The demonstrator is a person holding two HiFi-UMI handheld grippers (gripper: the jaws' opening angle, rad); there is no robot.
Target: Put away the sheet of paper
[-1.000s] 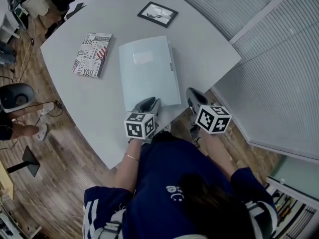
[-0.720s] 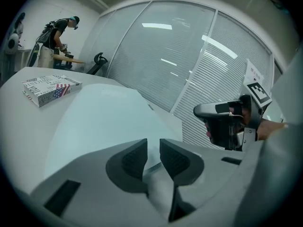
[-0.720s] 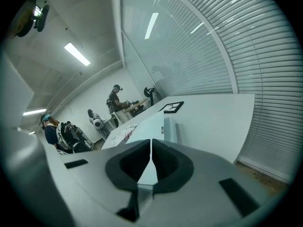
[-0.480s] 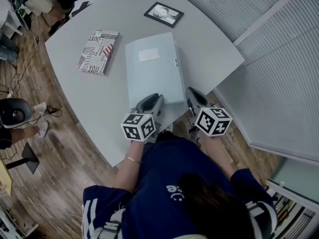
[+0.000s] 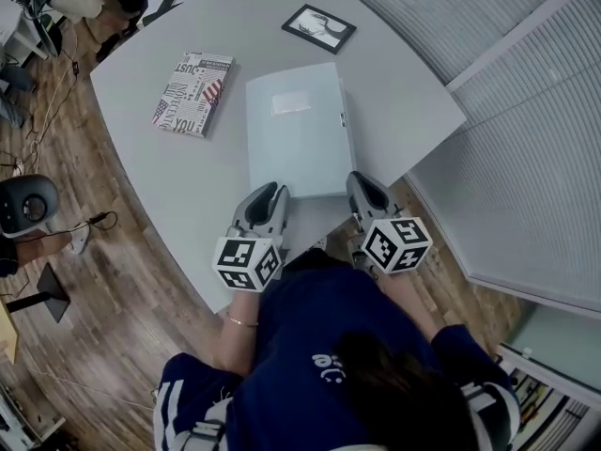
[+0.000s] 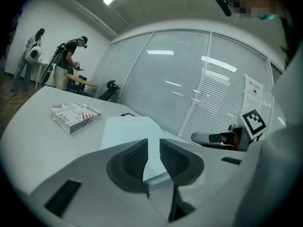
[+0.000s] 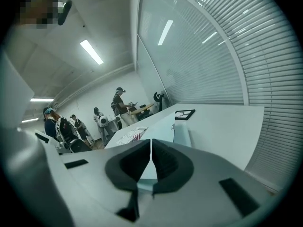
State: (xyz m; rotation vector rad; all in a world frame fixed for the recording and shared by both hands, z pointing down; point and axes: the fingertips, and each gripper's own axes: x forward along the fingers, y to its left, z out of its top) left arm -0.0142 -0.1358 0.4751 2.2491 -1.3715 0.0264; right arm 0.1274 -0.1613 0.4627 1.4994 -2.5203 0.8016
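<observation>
Head view: pale blue folder (image 5: pixel 299 134) lies flat near the middle of the grey table (image 5: pixel 394 73), its near edge close to the table edge by the person. The sheet of paper itself can't be told apart, and whether it's inside the folder can't be seen. White label patch (image 5: pixel 291 103) sits on the cover toward 12 o'clock. Printed book (image 5: pixel 192 93) lies at the folder's 10 o'clock, well apart; framed picture (image 5: pixel 319 28) at its 12 o'clock, also apart. Left gripper (image 5: pixel 270 194) tips are over the folder's 7 o'clock corner, marker cube (image 5: pixel 247 263) trailing toward the person. Its own view shows the left gripper (image 6: pixel 153 143) jaws standing a narrow gap apart, side by side, folder (image 6: pixel 124 129) surface showing through the gap, pads pressing on nothing. Right gripper (image 5: pixel 362 180) is at the folder's 5 o'clock corner, right at the table edge. In its view the right gripper (image 7: pixel 151 143) jaws are closed to a hairline with nothing between them, folder (image 7: pixel 182 134) ahead, book (image 7: pixel 130 136) at 11 o'clock beyond. Both point slightly downward across the table. People stand in the background (image 6: pixel 71 63).
</observation>
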